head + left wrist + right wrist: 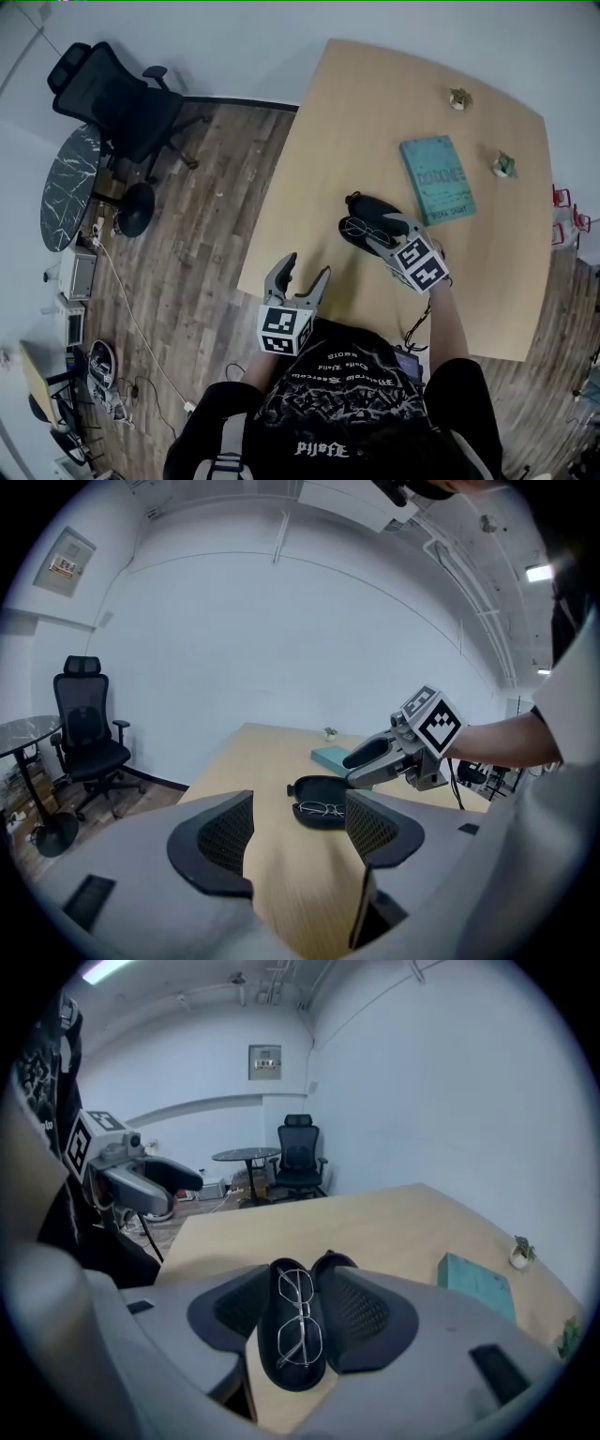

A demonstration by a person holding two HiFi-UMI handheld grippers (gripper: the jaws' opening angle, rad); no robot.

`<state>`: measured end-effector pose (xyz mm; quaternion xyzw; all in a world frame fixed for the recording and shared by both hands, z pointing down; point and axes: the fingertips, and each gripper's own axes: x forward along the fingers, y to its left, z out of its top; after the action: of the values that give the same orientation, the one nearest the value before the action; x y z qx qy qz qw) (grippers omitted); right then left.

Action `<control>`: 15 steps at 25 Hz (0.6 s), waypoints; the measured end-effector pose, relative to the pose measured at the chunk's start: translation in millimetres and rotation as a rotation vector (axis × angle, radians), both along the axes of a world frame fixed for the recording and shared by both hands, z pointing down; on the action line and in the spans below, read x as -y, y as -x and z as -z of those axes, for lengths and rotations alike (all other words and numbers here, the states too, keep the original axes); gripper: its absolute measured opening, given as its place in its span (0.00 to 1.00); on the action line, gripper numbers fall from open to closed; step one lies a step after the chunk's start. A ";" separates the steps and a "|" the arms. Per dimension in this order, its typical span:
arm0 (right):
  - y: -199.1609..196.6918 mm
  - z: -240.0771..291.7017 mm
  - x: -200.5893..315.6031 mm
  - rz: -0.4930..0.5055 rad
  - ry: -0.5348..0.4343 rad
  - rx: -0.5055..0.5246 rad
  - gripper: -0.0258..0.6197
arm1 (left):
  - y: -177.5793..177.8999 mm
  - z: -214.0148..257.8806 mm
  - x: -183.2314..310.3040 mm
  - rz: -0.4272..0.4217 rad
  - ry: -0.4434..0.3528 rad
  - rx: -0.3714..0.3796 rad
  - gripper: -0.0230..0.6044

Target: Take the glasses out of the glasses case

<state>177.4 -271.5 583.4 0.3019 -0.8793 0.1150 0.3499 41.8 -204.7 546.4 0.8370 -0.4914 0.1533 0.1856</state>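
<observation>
Glasses [300, 1321]: 1 pair, thin wire frame, clear lenses. Lying inside the base of the open case, not lifted out.
Glasses case [292, 1379]: 1, black, open, base flat on the table near its middle, just near-left of the book. Lid [333, 1262] is swung back on the far side.
Right gripper [351, 770]: comes in from the right, angled down over the case. Jaws apart, 1 each side of the case base w/ the glasses between them. Pads are just beside the rims and not seen squeezing, so it grasps nothing.
Left gripper [307, 270]: held over the near-left table edge, well apart from the case and pointing toward it. Jaws spread wide, released, only bare tabletop between them.
Marker cubes: 2, 1 per gripper, black-and-white squares.
Table [375, 103]: 1, light wood, rounded corners.
Book [438, 178]: 1, teal, closed, lying flat, far-right of the case.
Pot plants: 2, small, on the far-right part of the table. 1 [459, 97] is far of the book, 1 [504, 165] just right of it.
Office chair [112, 94]: 1, black, off the table at far left.
Marble-top table [67, 187]: 1, round, dark, left of the chair's base, on wood floor.
Person: 1, black printed shirt, at the table's near edge, a gripper in each hand.
</observation>
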 end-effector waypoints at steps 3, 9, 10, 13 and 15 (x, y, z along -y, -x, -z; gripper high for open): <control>4.2 -25.8 4.4 0.047 0.048 -0.078 0.39 | 14.9 -3.3 -0.3 0.035 0.010 0.009 0.53; 10.8 -59.1 8.4 0.147 0.124 -0.185 0.39 | 33.6 -6.8 2.6 0.073 0.018 0.022 0.53; 11.6 -65.3 7.9 0.154 0.141 -0.193 0.39 | 35.4 -7.8 2.8 0.074 0.020 0.025 0.53; 10.9 -79.9 6.2 0.183 0.167 -0.243 0.39 | 39.2 -9.6 3.6 0.078 0.026 0.034 0.53; 10.3 -84.7 6.6 0.191 0.171 -0.271 0.39 | 42.6 -10.1 4.4 0.082 0.030 0.035 0.53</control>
<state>167.2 -278.0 668.2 0.1991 -0.8358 0.1138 0.4988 -0.8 -209.1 556.4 0.8105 -0.5261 0.1677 0.1954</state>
